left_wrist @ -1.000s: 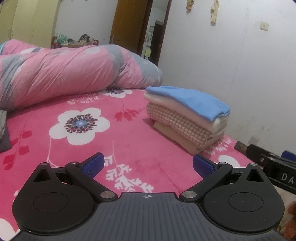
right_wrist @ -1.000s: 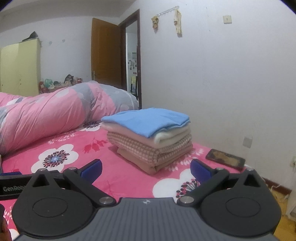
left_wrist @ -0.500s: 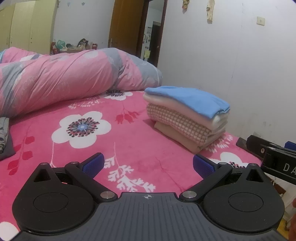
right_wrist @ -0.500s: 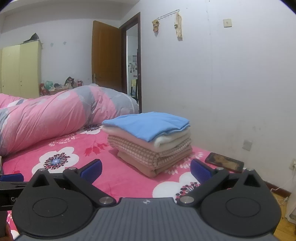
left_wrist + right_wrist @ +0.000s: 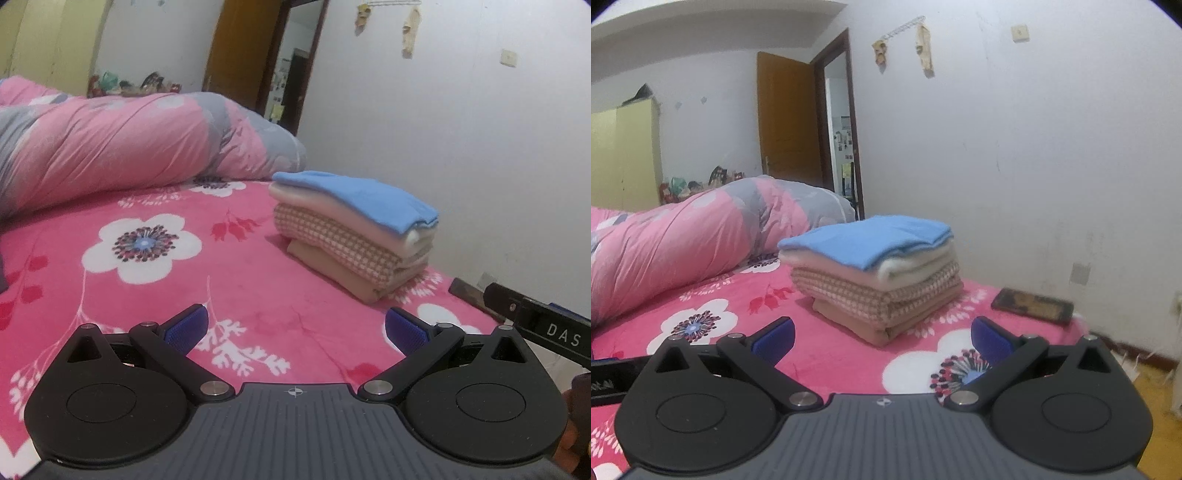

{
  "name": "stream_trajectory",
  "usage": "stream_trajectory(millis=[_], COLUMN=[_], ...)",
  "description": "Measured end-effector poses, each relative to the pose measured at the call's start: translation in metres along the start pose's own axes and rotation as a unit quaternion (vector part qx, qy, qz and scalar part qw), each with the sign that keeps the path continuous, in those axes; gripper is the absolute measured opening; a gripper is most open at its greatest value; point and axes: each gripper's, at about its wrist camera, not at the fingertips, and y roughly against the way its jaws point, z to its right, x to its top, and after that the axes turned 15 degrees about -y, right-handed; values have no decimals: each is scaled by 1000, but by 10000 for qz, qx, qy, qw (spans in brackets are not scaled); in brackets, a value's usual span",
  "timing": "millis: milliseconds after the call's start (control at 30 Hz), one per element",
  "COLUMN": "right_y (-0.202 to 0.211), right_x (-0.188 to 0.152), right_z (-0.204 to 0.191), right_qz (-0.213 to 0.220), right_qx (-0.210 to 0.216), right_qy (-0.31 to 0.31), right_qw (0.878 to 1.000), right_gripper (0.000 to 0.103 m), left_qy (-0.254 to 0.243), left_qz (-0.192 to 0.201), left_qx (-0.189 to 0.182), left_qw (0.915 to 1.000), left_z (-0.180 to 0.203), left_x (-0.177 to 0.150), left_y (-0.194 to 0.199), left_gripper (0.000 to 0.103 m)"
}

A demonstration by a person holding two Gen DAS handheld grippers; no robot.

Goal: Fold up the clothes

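Hovering both grippers, left (image 5: 294,326) and right (image 5: 882,338), fingers spread, empty; stack (image 5: 875,273) sits folded near bed (image 5: 258,317) corner; we see nothing loose.

your left gripper (image 5: 294,328) hangs over the near part of the bed (image 5: 147,295), jaws wide apart, and your right gripper (image 5: 882,338) hangs just to its right, jaws also wide apart. ahead of both, toward the bed's right edge, sits the stack of folded clothes (image 5: 875,280), four or so pieces one on another, though you can't count the layers surely from here. behind the stack and along the far side of the bed lies the rolled quilt (image 5: 129,147). right of the stack, at the bed's right edge near the wall (image 5: 1034,147), lies a phone (image 5: 1032,305). beyond the quilt stands the door (image 5: 790,122), and left of it the wardrobe (image 5: 626,155).
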Motion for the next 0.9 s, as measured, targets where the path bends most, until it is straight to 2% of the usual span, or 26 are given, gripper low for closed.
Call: stream_trajectory(millis=[100,233,433,533,600,700,733,767,900], right_y=[-14,-36,-99,-131,-156,-194,-207,-219,-262], right_x=[-5,1,52,76,83,90,93,95,102], right_z=[16,42,73,88,93,100,102,104,118], right_qz=[1,164,289,325,138,-179,-284,-389,-723], right_qx=[34,118,638,906,1095,1336,1416,1495,1629], right_qy=[-202,-593,-1105,-1368,-1597,-1936,-2048,-2159,-2782], right_qw=[9998,9980,9914,9859,9810,9718,9681,9641,9438], right_gripper=[103,103,103,103,103,98,96,89,79], left_qy=[-59,-88,-698,-572,-379,-132,-42,40,207], left_qz=[82,347,890,1013,1052,1016,1007,1000,877], left_qx=[-109,-471,-710,-1028,-1230,-1465,-1532,-1603,-1764], left_qw=[9999,9983,9910,9879,9861,9839,9830,9820,9802], left_z=[3,10,41,51,55,60,61,62,64], left_x=[5,23,57,68,72,75,75,75,75], left_y=[-13,-43,-108,-142,-162,-188,-195,-200,-215], left_gripper=[103,103,103,103,101,93,85,75,58])
